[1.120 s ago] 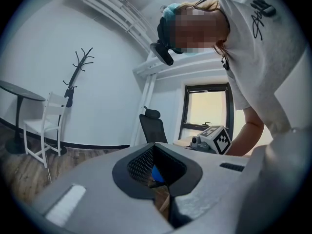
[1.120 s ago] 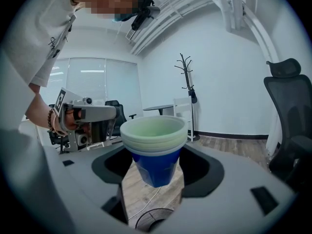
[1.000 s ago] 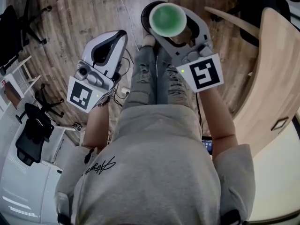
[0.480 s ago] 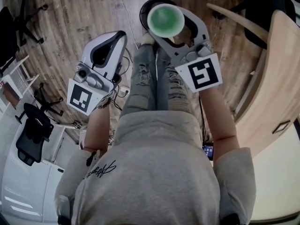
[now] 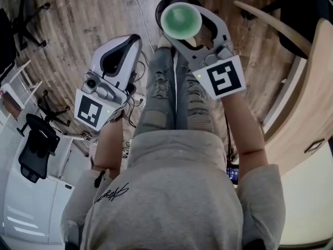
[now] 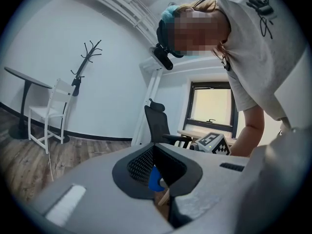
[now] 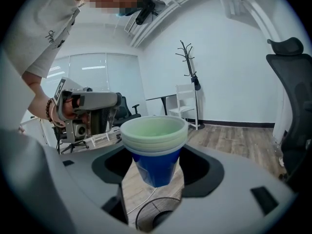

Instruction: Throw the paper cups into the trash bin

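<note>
As I go through the head view, I list: the right gripper [image 5: 185, 24] clamped on a stack of paper cups [image 5: 180, 17], green inside, held directly above the dark round trash bin [image 5: 162, 9] on the wooden floor [image 5: 93, 14]; the left gripper [image 5: 127, 45] beside the person's jeans [image 5: 166, 82], carrying nothing; a black office chair [image 5: 34, 145] at far left; a wooden table [image 5: 307, 103] at right. Left gripper view: jaws together at their mesh pads [image 6: 141, 164], nothing between them; a bit of blue cup [image 6: 156, 178] shows beyond the gap; a white chair [image 6: 48, 118] and a coat rack [image 6: 84, 65] stand by the wall. Right gripper view: the nested cups, blue outside with pale green rims, sit upright between the jaws, and the bin's rim lies below them.
</note>
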{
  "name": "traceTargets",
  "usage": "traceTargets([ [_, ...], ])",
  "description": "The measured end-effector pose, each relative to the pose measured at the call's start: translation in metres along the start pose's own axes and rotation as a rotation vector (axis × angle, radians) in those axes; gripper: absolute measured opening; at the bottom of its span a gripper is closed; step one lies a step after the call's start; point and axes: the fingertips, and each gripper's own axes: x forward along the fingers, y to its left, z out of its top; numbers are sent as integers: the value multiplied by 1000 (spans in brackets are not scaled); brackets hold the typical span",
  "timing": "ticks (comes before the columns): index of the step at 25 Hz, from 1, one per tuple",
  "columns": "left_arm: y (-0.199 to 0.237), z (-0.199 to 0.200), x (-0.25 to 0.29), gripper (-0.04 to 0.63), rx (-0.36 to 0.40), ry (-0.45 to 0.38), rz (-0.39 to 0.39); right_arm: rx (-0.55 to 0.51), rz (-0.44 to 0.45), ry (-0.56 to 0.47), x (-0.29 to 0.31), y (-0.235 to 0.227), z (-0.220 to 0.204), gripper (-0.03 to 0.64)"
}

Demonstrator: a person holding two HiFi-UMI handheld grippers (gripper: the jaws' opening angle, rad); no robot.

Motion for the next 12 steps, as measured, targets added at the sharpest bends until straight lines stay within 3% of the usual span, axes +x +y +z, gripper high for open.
traceTargets([
  [12, 6, -26, 6, 3, -23, 13, -26, 27, 0, 22, 24, -2, -34, 302],
])
